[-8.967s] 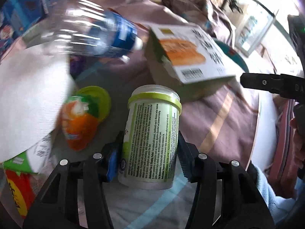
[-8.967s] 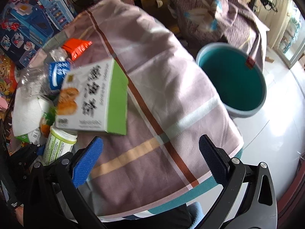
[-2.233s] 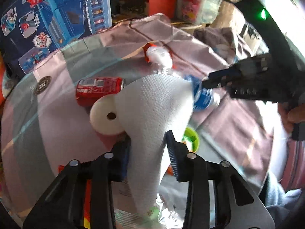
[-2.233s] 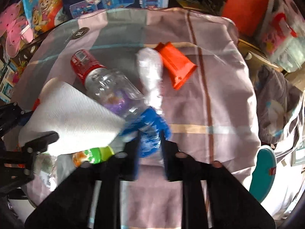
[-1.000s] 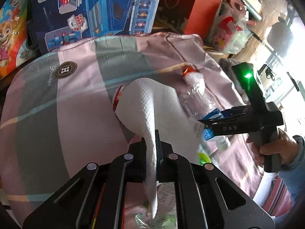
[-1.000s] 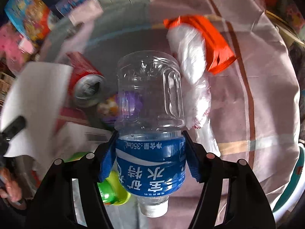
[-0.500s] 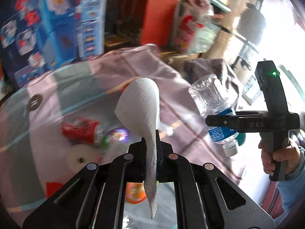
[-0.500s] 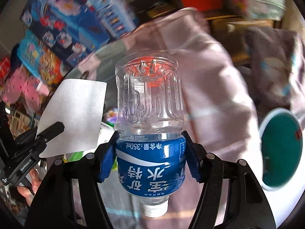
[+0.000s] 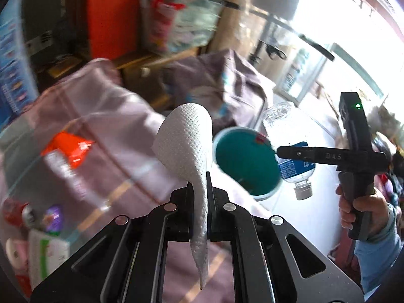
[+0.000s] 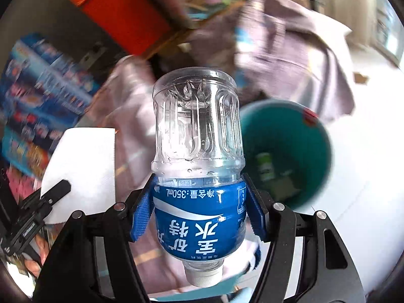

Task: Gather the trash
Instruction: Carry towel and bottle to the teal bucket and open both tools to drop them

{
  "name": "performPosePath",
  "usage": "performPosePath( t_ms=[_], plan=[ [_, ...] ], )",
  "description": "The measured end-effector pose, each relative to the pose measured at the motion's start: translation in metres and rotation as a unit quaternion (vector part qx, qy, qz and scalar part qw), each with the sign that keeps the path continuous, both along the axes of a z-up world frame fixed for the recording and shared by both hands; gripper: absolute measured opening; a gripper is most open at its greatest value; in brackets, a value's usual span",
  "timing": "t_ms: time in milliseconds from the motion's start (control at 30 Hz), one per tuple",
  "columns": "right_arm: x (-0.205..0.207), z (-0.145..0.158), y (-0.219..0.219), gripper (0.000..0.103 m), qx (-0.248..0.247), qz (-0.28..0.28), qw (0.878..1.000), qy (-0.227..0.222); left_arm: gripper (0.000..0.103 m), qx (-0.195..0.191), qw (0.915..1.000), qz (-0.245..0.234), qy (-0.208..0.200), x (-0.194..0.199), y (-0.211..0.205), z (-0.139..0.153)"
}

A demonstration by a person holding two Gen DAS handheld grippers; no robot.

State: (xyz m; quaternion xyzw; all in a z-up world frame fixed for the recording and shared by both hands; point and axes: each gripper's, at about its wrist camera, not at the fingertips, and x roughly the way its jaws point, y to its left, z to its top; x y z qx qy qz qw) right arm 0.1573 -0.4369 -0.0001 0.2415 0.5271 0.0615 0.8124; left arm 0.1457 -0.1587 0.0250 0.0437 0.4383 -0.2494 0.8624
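Observation:
My left gripper [image 9: 200,189] is shut on a white paper towel [image 9: 188,141], which stands up above the jaws and hangs down below them. My right gripper [image 10: 199,209] is shut on a clear plastic water bottle [image 10: 198,136] with a blue label, held cap toward the camera. The bottle [image 9: 290,131] and the right gripper also show in the left wrist view, held in the air beside the teal bin [image 9: 262,192]. In the right wrist view the bin [image 10: 325,136] stands on the white floor just right of the bottle, with trash inside it.
The table has a mauve striped cloth [image 9: 101,126] with an orange wrapper [image 9: 67,149], a red can [image 9: 14,213] and a white and green box [image 9: 48,255] on it. A cloth-covered seat [image 10: 290,38] stands behind the bin. Toy boxes [image 10: 38,96] line the left.
Both grippers have swung away from the table toward the bin, carrying the paper towel and the bottle. The bin now sits close beside the bottle.

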Motion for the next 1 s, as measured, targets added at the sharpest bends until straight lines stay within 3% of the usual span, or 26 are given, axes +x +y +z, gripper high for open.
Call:
performPosePath(
  t_ms=[333,400,467,733,1000],
  plan=[
    [0.024,-0.051,-0.048,0.062,-0.005,-0.044,0.997,0.061,0.007,0.013,0.9976,-0.055,0.039,0.028,-0.072,-0.037],
    [0.031,-0.053,-0.05,0.063,-0.004,-0.044,0.997,0.067,0.007,0.014,0.9968,-0.063,0.048,0.034,-0.081,-0.043],
    [0.036,-0.052,-0.051,0.07,-0.004,-0.046,0.997,0.068,0.007,0.014,0.9962,-0.068,0.052,0.039,-0.089,-0.048],
    [0.034,-0.048,-0.058,0.075,-0.032,-0.048,0.996,0.061,0.007,0.019,0.9934,-0.086,0.073,0.044,-0.108,-0.067],
    [0.023,-0.059,-0.064,0.079,-0.039,-0.06,0.994,0.082,0.007,0.03,0.9917,-0.089,0.087,0.045,-0.112,-0.08]
  ],
)
